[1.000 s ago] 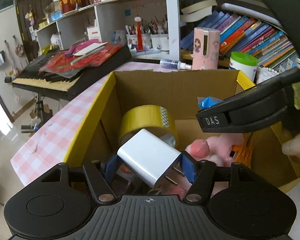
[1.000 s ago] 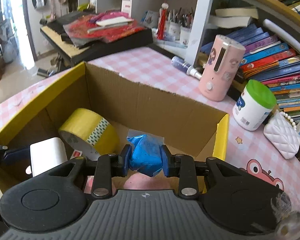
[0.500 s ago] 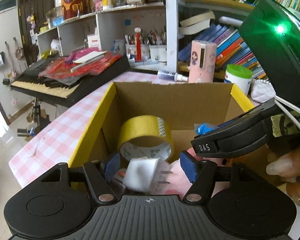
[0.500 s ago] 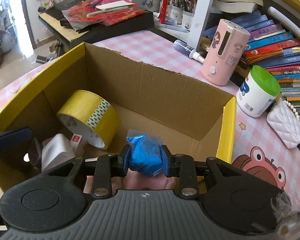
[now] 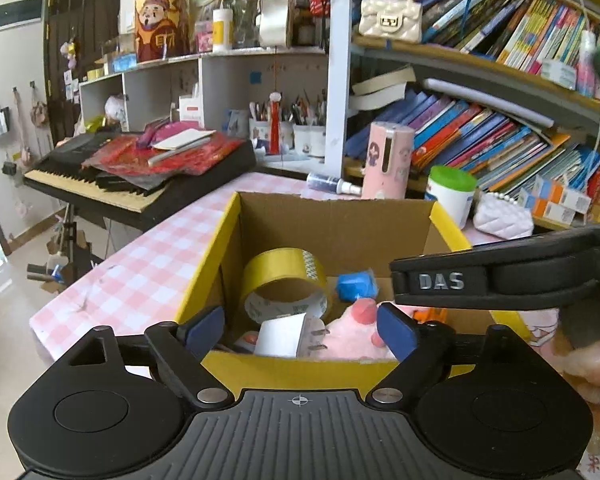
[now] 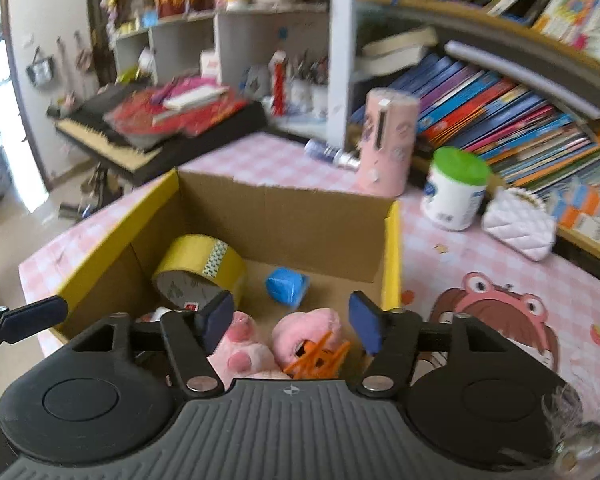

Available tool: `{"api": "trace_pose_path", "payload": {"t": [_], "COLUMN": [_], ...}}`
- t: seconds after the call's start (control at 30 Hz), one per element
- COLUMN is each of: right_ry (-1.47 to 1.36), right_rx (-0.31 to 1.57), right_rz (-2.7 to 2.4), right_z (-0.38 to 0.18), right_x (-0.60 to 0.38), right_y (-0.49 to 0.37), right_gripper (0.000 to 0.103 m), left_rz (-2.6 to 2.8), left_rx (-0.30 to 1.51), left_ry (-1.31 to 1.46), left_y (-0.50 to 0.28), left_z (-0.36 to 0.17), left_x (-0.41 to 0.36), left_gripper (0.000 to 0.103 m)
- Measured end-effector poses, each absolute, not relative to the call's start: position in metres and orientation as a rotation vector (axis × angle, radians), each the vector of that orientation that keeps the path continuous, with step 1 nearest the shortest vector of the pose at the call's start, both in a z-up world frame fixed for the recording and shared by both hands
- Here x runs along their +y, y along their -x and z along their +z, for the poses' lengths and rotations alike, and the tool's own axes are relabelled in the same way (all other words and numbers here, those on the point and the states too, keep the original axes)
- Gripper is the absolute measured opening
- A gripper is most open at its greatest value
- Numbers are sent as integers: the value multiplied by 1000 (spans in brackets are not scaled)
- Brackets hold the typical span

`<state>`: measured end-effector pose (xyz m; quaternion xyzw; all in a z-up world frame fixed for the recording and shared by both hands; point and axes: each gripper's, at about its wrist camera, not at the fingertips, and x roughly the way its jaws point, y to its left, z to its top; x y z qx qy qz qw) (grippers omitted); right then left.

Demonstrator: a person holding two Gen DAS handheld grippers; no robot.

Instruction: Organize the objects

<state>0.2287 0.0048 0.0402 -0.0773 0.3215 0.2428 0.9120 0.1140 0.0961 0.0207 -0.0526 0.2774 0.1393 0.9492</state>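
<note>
Right wrist: blue packet (image 6: 286,291) beyond parted fingers (image 6: 366,322).

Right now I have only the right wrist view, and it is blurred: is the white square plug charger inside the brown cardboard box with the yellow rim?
Observer: Yes. The white square plug charger lies inside the brown cardboard box, near its front wall.
Operator: What is next to it?
Observer: The yellow roll of packing tape stands just behind it, and the pink plush toy lies on its right.
Operator: Is the left hand-held gripper holding anything?
Observer: No. The left hand-held gripper is open, its blue pads spread wide above the box's near rim, gripping nothing.
</note>
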Motion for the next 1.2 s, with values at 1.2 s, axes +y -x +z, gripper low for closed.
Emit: {"api": "trace_pose_path", "payload": {"t": [1.2], "right_ry": [86], "right_rx": [537], "right_rz": [116], "right_z": [21], "right_x": [-47], "right_y": [-18], "right_gripper": [101], "left_rz": [151], "left_rx": [648], "left_ry": [29], "left_y": [13], "left_z": [3], "left_x": [67], "left_gripper": [96]}}
